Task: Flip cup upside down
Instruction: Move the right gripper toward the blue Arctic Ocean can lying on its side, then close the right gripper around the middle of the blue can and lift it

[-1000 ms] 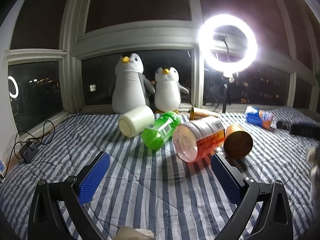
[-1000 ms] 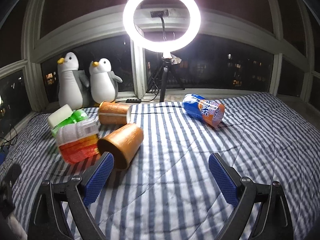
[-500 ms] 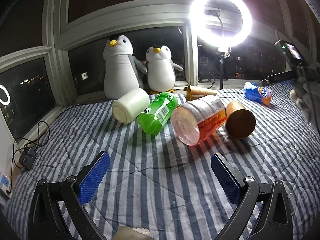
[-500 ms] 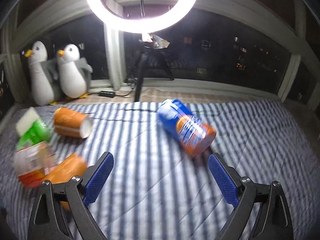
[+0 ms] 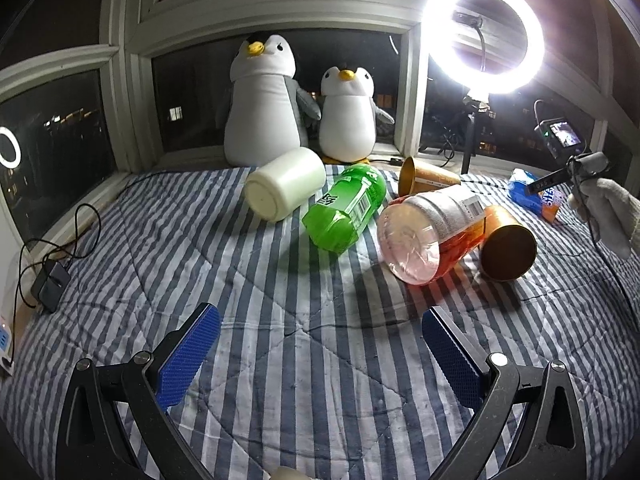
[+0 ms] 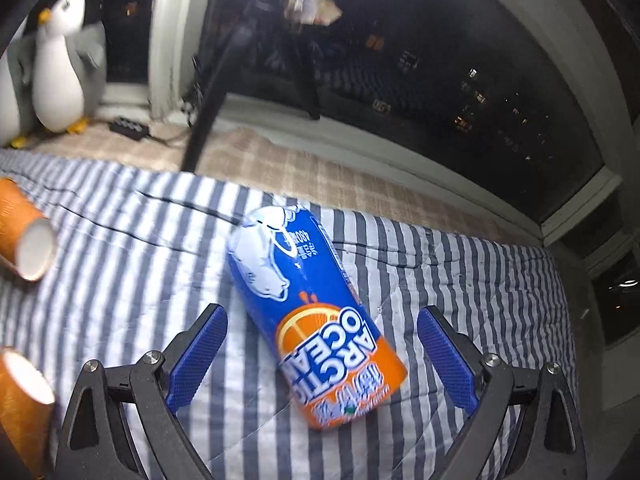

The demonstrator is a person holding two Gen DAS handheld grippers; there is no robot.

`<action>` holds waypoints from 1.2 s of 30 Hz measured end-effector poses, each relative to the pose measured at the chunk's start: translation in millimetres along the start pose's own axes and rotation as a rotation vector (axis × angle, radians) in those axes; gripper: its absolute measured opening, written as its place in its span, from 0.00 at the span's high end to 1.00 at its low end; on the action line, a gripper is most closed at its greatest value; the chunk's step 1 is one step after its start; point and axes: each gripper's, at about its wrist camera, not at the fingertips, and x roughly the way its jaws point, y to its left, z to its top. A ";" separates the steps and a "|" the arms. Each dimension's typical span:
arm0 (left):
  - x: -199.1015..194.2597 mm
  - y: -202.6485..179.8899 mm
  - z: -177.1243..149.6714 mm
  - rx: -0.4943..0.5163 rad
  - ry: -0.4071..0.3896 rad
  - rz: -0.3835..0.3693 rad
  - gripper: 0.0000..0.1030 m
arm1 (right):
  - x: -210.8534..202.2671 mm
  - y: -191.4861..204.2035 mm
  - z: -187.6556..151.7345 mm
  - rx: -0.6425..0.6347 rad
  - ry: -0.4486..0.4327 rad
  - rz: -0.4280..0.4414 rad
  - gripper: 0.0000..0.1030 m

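- Two blue pads of the right gripper (image 6: 320, 354) stand spread wide, the blue-and-orange cup (image 6: 312, 316) lying on its side between them on the striped quilt (image 6: 120, 264), touching neither.
- Left gripper (image 5: 320, 356) hangs released, empty, well short of the cup pile (image 5: 400, 216).
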 end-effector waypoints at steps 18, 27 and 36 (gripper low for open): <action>-12.3 -0.4 2.2 0.007 -0.008 -0.001 0.01 | -23.4 5.2 -15.3 0.016 0.038 0.044 0.39; -29.9 -6.4 6.0 0.025 -0.003 -0.045 0.01 | -91.0 34.1 -71.8 0.115 0.125 0.315 0.50; -45.4 -10.5 3.4 0.057 0.008 -0.064 0.01 | -109.9 52.7 -103.2 0.191 0.165 0.391 0.51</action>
